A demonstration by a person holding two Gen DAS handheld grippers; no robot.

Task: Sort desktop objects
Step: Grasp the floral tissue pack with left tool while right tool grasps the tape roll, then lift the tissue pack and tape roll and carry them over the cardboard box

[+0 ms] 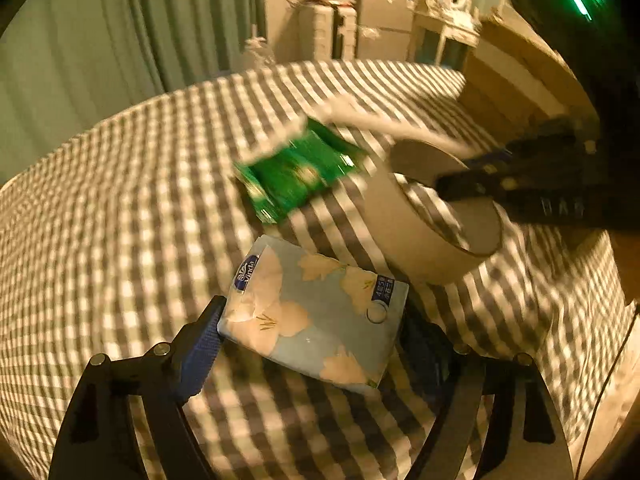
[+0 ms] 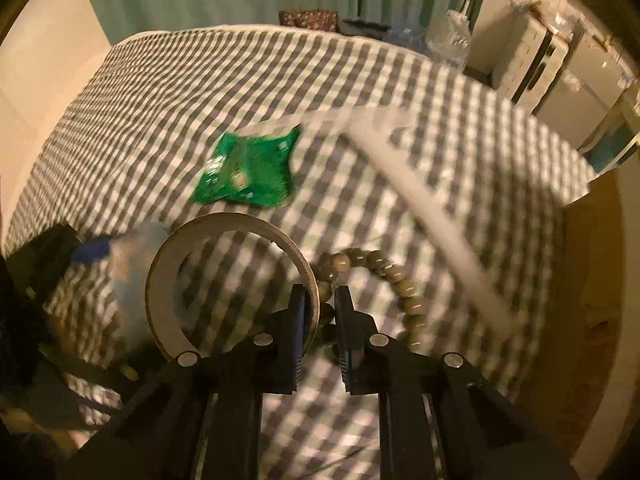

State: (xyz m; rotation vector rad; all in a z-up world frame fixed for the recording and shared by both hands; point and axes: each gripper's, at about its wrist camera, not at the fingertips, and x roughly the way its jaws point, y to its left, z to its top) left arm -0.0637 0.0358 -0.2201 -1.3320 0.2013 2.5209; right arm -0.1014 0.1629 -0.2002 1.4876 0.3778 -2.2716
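Observation:
My left gripper (image 1: 310,320) is shut on a pale blue flowered tissue pack (image 1: 316,316) and holds it above the checked tablecloth (image 1: 120,208). My right gripper (image 2: 320,300) is shut on the rim of a wide tape roll (image 2: 168,280); it also shows in the left wrist view (image 1: 472,184) gripping the roll (image 1: 416,236). A green sachet (image 1: 298,172) lies beyond the tissue pack, and shows in the right wrist view (image 2: 250,172). A bead bracelet (image 2: 400,284) lies just right of my right fingers. The tissue pack is a blur at the left of the right wrist view (image 2: 132,252).
A white tray rim (image 2: 432,216) crosses the cloth on the right; it shows blurred in the left wrist view (image 1: 392,124). Green curtains (image 1: 120,40) hang behind the table. White cabinets (image 1: 360,24) stand at the back. A clear bottle (image 2: 452,40) stands beyond the far edge.

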